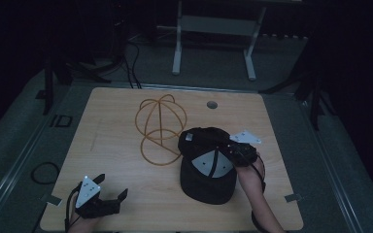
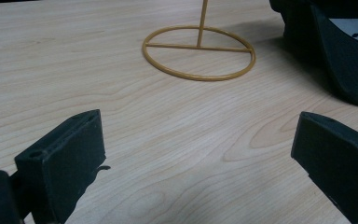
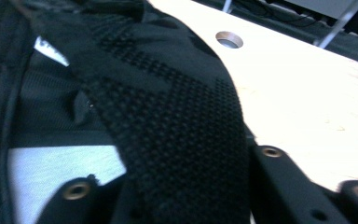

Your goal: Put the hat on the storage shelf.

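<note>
1. Jaws of our left gripper (image 1: 110, 195) are spread wide apart with nothing between them; in the left gripper view the bare wooden table (image 2: 168, 140) lies between the two black pads (image 2: 65, 158).
2. We hold that gripper low at the near left corner of the table (image 1: 116, 121), well apart from everything else on it.
3. Our right gripper (image 1: 233, 151) is clenched on the black cap (image 1: 209, 179); in the right gripper view the cap's mesh rim (image 3: 182, 140) runs between the jaws, which press it from both sides.
4. We see the cap lying upside down at the near right of the table, its grey lining (image 1: 209, 162) facing up and its brim toward us.
5. We find a gold wire stand (image 1: 160, 128) just left of the cap near the table's middle; its ring base (image 2: 198, 53) rests flat on the wood.
6. We note a round hole (image 1: 211, 105) in the tabletop beyond the cap.
</note>
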Demonstrator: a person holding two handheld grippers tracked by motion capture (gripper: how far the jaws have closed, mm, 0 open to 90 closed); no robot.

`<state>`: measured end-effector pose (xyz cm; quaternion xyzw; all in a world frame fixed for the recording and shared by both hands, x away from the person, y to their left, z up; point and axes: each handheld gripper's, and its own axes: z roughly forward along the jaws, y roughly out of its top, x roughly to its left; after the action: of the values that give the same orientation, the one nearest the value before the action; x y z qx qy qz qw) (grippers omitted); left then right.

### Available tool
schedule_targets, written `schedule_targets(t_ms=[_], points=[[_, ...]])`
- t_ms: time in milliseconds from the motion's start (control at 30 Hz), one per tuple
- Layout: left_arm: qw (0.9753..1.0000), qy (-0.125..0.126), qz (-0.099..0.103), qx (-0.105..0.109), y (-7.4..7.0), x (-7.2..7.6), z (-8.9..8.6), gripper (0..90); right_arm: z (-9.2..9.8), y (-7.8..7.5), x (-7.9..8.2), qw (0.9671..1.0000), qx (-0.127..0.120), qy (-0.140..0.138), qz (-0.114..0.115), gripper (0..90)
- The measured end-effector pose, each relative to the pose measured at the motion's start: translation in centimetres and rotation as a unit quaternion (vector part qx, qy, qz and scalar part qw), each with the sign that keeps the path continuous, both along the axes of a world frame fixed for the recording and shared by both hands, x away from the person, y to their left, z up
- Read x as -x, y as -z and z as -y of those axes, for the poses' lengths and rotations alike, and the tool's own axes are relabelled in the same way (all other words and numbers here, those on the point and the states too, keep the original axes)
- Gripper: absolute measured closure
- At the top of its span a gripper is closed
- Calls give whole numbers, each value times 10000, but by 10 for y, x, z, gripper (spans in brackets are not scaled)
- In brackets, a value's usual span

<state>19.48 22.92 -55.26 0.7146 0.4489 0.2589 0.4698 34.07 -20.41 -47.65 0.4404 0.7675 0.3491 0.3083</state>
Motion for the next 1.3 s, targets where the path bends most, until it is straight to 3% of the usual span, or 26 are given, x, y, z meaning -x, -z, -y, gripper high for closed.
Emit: schedule_targets(t_ms=[100,367,600,767,933,1167,1300], points=[[10000,-3,19,-2,0,0,0,45,0,-1,0,9999,-36,72,66,880],[10000,10,29,22,-1,0,0,45,3,-17,7,9988,-454,-79,164,882],[9999,111,-46,35,2,-1,6,45,1,-38,18,9971,-622,-262,340,884],[9997,219,-48,-25,2,-1,14,45,-1,-49,24,9958,-693,-372,459,884],[9992,384,-51,107,0,0,25,45,-4,-57,30,9944,-777,-460,548,884],[9981,609,23,47,-12,-3,48,47,-9,-70,38,9919,-848,-622,708,884],[9965,827,-30,142,-19,-8,58,61,-11,-78,44,9898,-925,-746,792,884]])
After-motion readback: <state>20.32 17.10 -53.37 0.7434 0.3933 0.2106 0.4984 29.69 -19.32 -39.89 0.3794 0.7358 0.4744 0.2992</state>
